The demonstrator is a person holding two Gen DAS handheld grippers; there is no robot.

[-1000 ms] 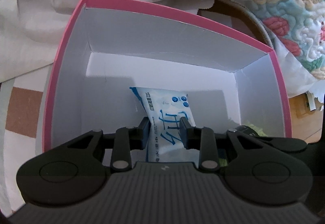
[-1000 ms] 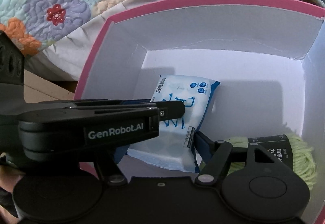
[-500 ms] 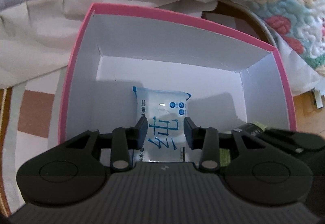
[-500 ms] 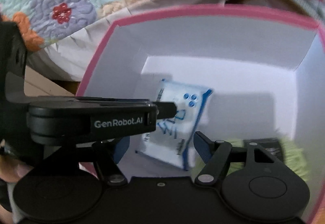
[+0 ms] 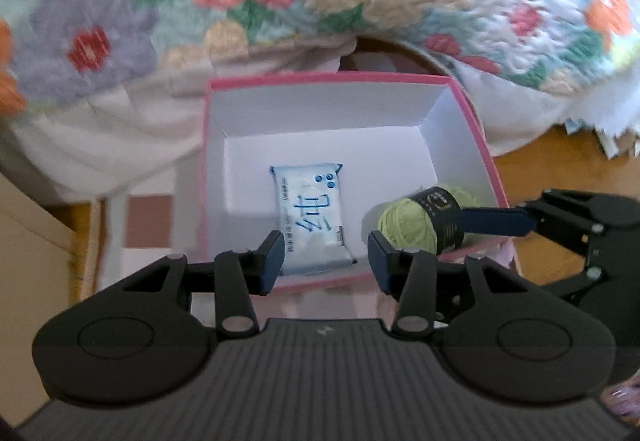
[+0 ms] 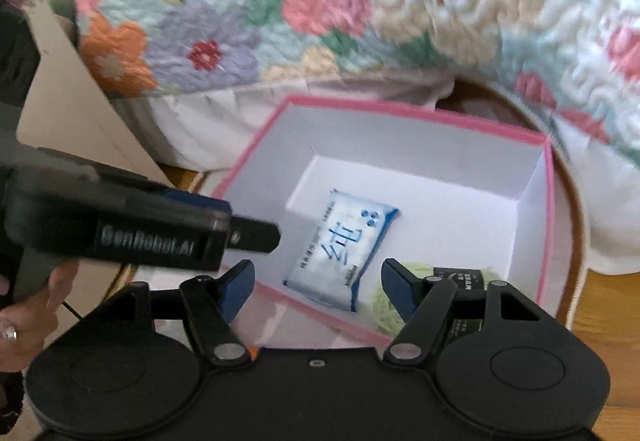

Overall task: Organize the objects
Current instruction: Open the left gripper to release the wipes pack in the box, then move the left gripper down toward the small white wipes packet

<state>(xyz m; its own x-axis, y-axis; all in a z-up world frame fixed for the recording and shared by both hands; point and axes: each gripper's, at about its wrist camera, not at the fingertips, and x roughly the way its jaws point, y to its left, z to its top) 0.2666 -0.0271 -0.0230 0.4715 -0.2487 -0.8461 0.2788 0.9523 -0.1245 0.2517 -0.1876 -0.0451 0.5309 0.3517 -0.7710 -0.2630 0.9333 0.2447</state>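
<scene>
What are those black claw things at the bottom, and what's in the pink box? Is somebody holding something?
Those black claws are tongs that a person holds, one in each hand. Each has a little camera on it looking forward past its tips, so you get two pictures.

One picture is from the left tongs, the other from the right tongs. In the right picture you also see the left tongs from the side, with the person's hand.

Both look down into a pink box. In it lie a blue-and-white wipes packet and a ball of green yarn.

Nothing is held. The left tongs have just been opening, and the packet lies loose.
</scene>
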